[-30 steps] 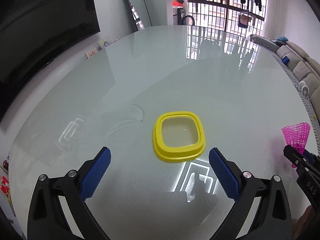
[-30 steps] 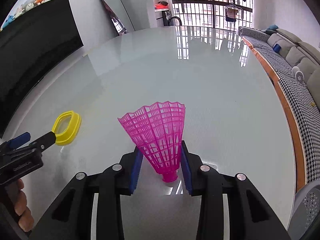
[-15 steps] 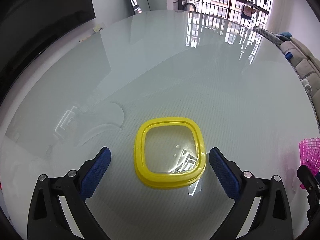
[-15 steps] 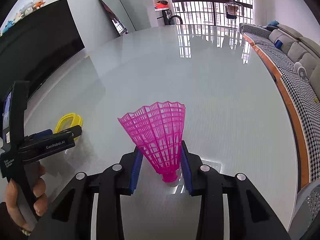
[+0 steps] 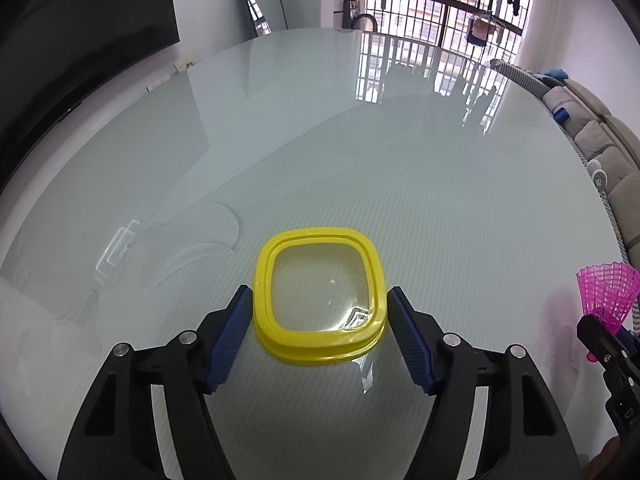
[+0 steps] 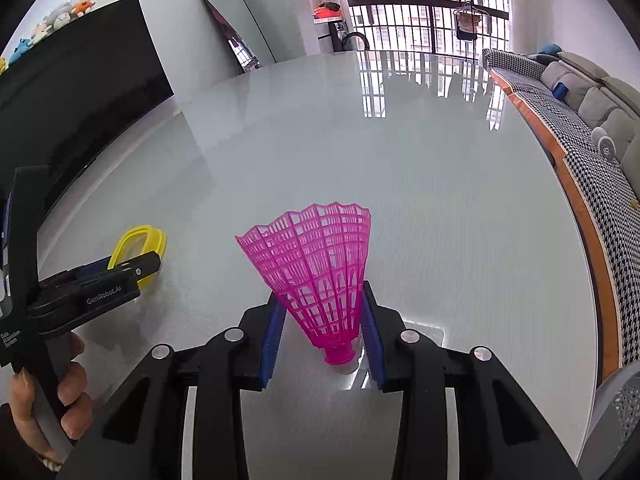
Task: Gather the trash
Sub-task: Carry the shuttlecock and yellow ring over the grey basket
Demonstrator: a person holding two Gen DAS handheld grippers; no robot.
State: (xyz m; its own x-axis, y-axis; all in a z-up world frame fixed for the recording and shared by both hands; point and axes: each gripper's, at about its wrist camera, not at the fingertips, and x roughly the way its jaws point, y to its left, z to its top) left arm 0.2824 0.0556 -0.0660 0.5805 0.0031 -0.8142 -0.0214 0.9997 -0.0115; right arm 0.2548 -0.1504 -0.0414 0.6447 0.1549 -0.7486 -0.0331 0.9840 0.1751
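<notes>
A yellow square plastic ring [image 5: 320, 344] lies flat on the glossy white table [image 5: 360, 160]. My left gripper [image 5: 319, 304] has its blue pads against the ring's left and right sides, shut on it. The ring also shows in the right wrist view [image 6: 138, 242], behind the left gripper [image 6: 120, 276]. My right gripper [image 6: 323, 308] is shut on a pink plastic shuttlecock [image 6: 316, 272], held upright with its cork end down, just above the table. The shuttlecock also shows at the right edge of the left wrist view [image 5: 606, 292].
A checked sofa [image 6: 580, 120] runs along the table's right side. A dark TV [image 6: 80, 88] and a leaning mirror [image 6: 236, 24] stand at the left and back. A grey mesh basket [image 6: 616, 412] shows at the bottom right, beside the table's edge.
My left gripper moved forward over the yellow ring and closed its jaws from wide open onto the ring's sides. My right gripper kept holding the shuttlecock in place.
</notes>
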